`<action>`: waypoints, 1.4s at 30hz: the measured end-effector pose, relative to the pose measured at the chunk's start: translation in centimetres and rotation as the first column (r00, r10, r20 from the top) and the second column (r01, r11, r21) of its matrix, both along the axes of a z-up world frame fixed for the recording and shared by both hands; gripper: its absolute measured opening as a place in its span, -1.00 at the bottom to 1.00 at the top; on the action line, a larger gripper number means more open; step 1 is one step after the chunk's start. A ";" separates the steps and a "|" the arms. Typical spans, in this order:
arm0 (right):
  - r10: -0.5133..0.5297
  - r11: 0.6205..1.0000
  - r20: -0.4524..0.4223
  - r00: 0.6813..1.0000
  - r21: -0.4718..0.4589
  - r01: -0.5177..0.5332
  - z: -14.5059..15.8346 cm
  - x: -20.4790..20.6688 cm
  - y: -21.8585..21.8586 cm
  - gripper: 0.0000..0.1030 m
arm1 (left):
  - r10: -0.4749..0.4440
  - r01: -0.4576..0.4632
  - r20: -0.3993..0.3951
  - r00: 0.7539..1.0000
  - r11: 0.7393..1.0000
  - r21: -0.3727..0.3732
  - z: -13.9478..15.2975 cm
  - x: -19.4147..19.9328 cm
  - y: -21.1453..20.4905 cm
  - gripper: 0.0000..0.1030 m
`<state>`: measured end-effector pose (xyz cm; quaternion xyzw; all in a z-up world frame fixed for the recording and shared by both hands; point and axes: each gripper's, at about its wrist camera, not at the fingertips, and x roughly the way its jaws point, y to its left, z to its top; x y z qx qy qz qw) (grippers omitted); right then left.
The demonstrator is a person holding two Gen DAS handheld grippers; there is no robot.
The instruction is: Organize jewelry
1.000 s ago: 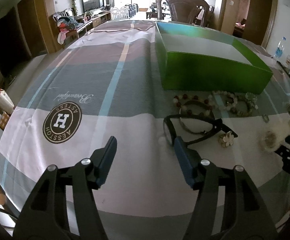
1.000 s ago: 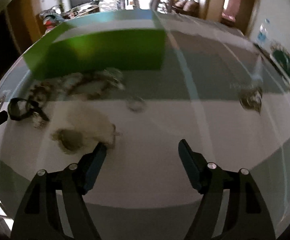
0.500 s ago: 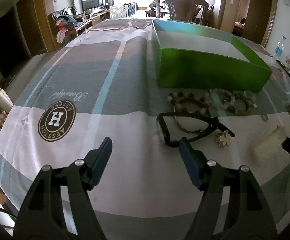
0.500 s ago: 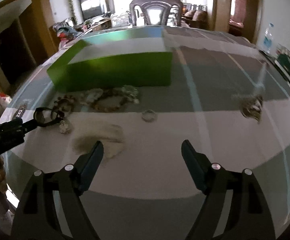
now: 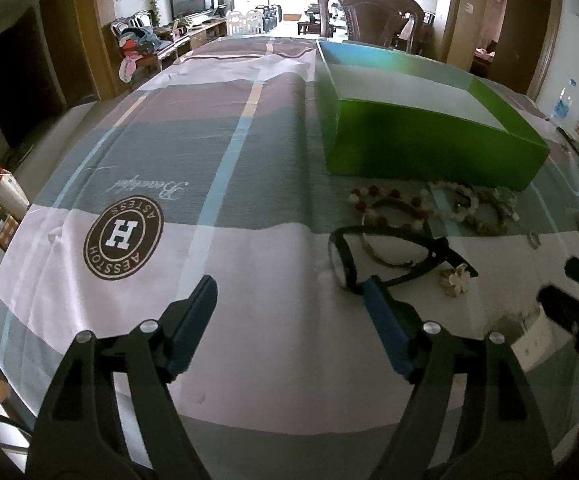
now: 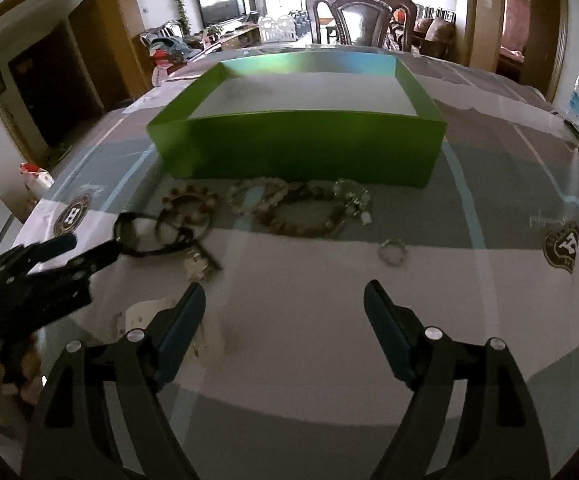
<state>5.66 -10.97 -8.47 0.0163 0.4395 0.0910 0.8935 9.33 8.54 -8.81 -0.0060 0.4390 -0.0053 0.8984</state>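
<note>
**Mia:** What is on the table?

**Ben:** A big green box [image 6: 301, 148] sits on a striped tablecloth [image 5: 217, 160]. The box has no lid. All I can see inside is its pale floor.

**Mia:** Where is the jewelry?

**Ben:** It lies on the cloth, just in front of the box. There is a red and white bead bracelet [image 5: 385, 208] on the left. Next to it are a pale bead bracelet [image 6: 255, 194] and a brown bead bracelet [image 6: 305, 216]. A little clear sparkly piece [image 6: 351, 194] lies at the end of the row.

**Mia:** Anything else?

**Ben:** A black band [image 5: 389, 260] lies a bit nearer, in a loop, with a small flower charm [image 5: 455, 280] by its end. A little ring [image 6: 391, 250] lies alone on the white part of the cloth. A white card [image 6: 149, 316] lies close to the right tongs [image 6: 283, 300].

**Mia:** What are the tongs doing?

**Ben:** The right tongs are wide apart, with only cloth between them. Their left finger [image 6: 177, 320] covers the edge of the card. The left tongs [image 5: 289, 296] have just been opening, and they stand wide too. Nothing is held. Their right tip [image 5: 377, 300] is just in front of the black band.

**Mia:** Can each camera see the other tongs?

**Ben:** Yes, at the edge of each picture.
</note>
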 end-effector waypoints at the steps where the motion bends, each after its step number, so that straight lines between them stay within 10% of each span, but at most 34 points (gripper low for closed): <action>1: 0.009 1.000 0.009 1.000 0.014 -0.009 0.3 -0.4 0.0 0.57 | 0.000 0.000 0.000 1.000 1.000 -0.001 0.0 0.0 0.0 0.48; 15: 0.159 0.987 0.006 0.987 -0.031 -0.159 -0.5 -2.1 4.8 0.77 | 0.013 -0.013 -0.004 1.000 1.000 0.013 -0.2 0.3 0.1 0.52; 18: 0.182 0.982 -0.034 0.983 -0.035 -0.184 -1.9 -1.7 5.7 0.22 | 0.015 -0.015 -0.003 1.000 1.000 0.016 -0.2 0.2 0.2 0.52; 28: 0.082 0.996 -0.039 0.996 -0.031 -0.083 -2.2 -1.4 2.7 0.16 | -0.015 0.015 0.003 1.000 1.000 0.011 -0.2 1.5 -1.6 0.52; 30: 0.058 0.997 -0.036 0.998 -0.046 -0.060 -2.2 -1.4 2.1 0.16 | -0.031 0.031 -0.011 0.999 0.999 0.019 -0.9 2.3 -2.3 0.21; 32: 0.044 0.998 -0.036 0.998 -0.047 -0.045 -2.1 -1.3 1.5 0.16 | -0.053 0.052 -0.034 0.998 0.998 -0.042 -1.5 2.9 -2.3 -0.52; 42: -0.017 0.998 0.048 0.999 -0.065 0.020 1.2 -0.6 -0.8 0.16 | -0.105 0.108 0.036 0.994 0.991 -0.075 2.8 2.0 -2.2 -0.84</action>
